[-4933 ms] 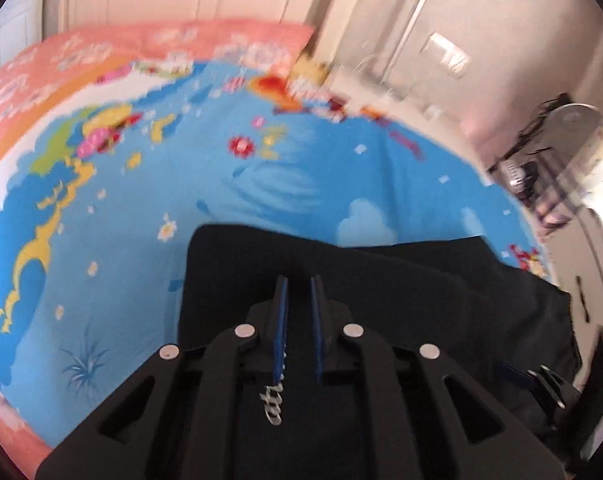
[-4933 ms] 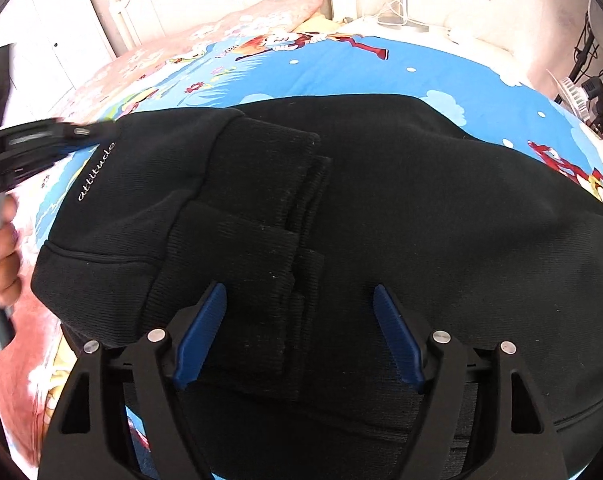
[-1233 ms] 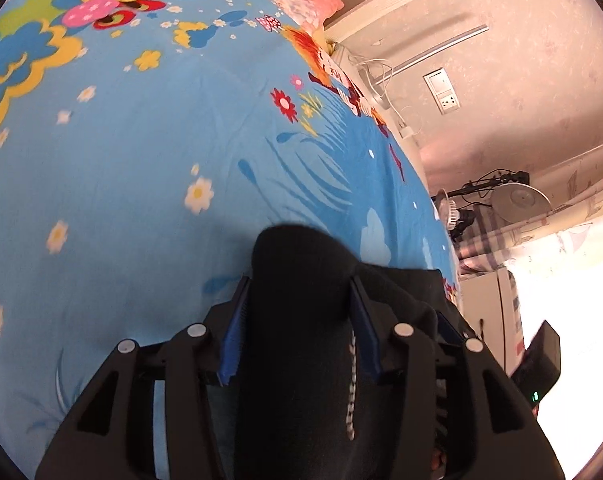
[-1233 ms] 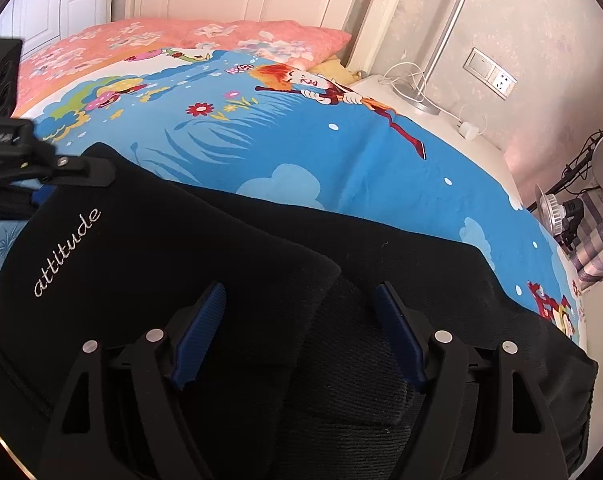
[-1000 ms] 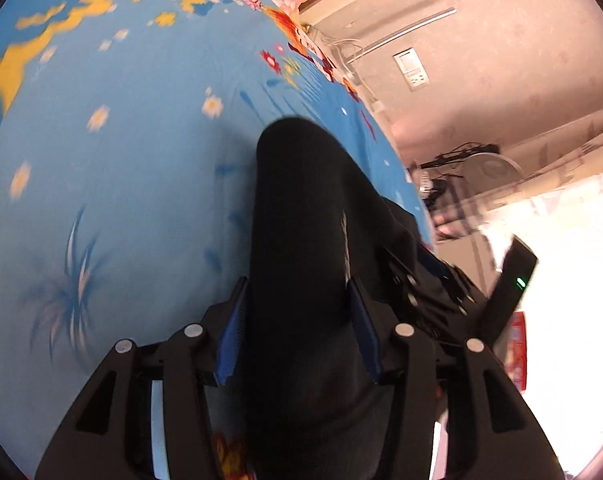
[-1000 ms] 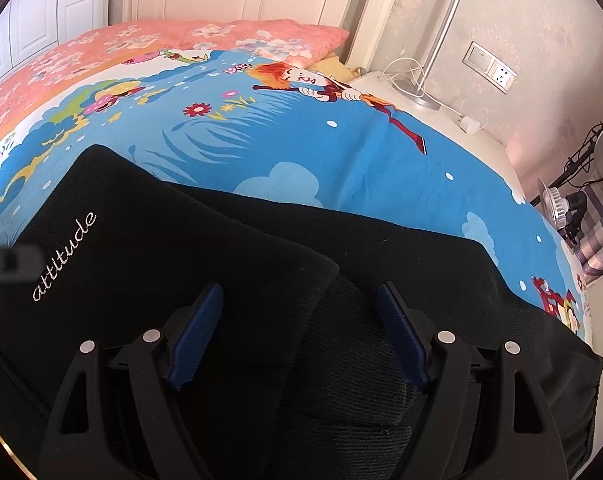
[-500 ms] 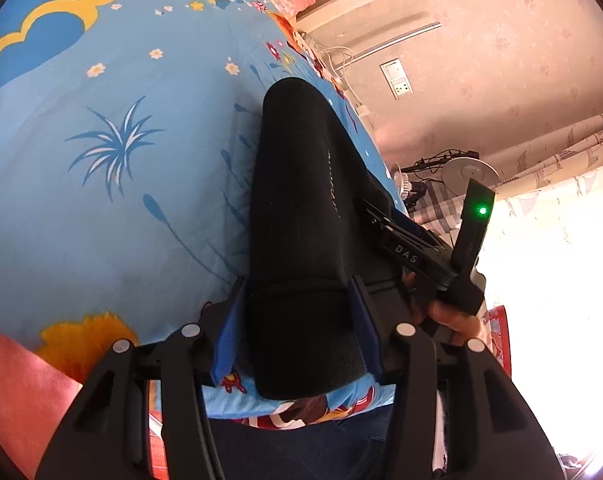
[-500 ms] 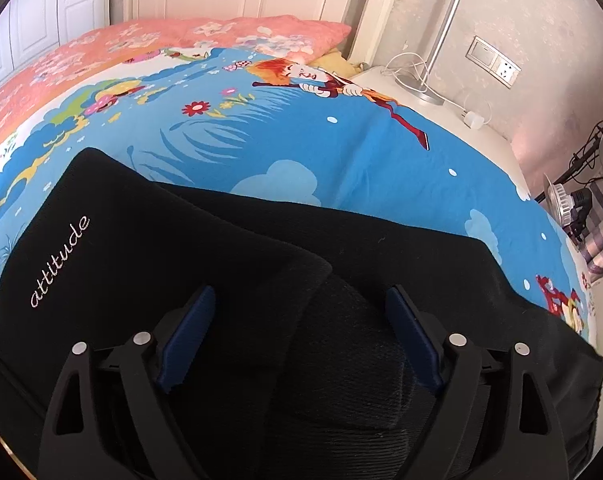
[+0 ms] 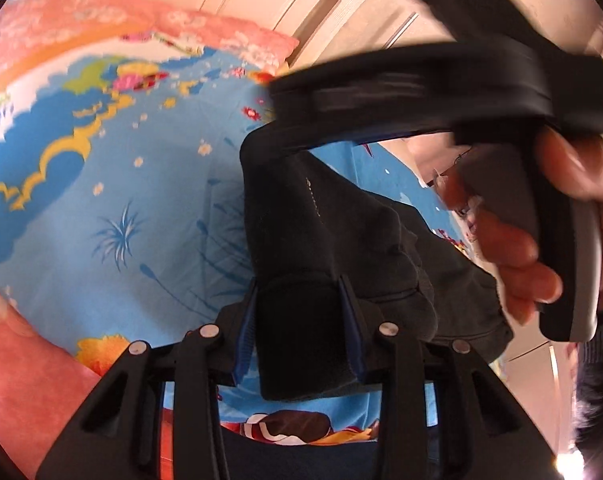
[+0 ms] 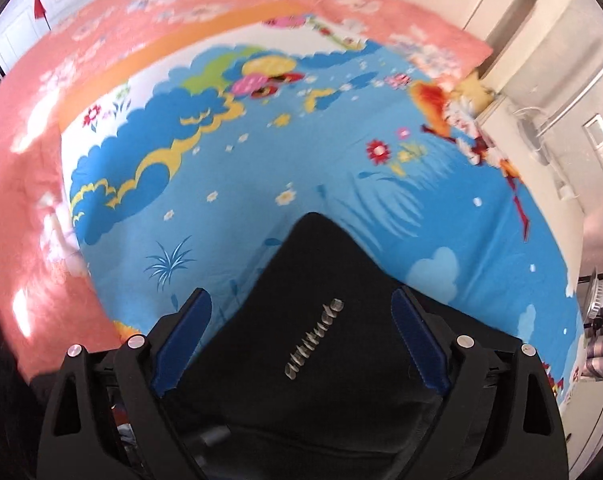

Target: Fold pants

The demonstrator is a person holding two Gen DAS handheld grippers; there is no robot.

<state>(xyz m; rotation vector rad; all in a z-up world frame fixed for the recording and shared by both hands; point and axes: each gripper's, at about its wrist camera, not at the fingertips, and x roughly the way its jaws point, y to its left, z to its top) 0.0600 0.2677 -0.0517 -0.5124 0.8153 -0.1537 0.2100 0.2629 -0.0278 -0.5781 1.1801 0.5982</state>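
Observation:
The black pants (image 9: 325, 232) lie folded into a thick bundle near the front edge of the bed. My left gripper (image 9: 299, 304) has its blue pads on both sides of the bundle's near end, pressing it. My right gripper (image 10: 301, 316) is open wide above the pants (image 10: 321, 344), over the white "attitude" lettering (image 10: 314, 338). In the left wrist view the right gripper (image 9: 421, 92) and the hand holding it pass overhead at the upper right.
The bed carries a blue cartoon sheet (image 10: 261, 152) with a pink border (image 10: 141, 8). A pink pillow (image 9: 221, 28) lies at the headboard. A wall with a socket (image 10: 601, 148) and a fan (image 10: 597, 296) stand to the right.
My right gripper has swung left over the bundle and now sits above the lettering. My left gripper keeps its hold on the bundle's near end and has tilted up.

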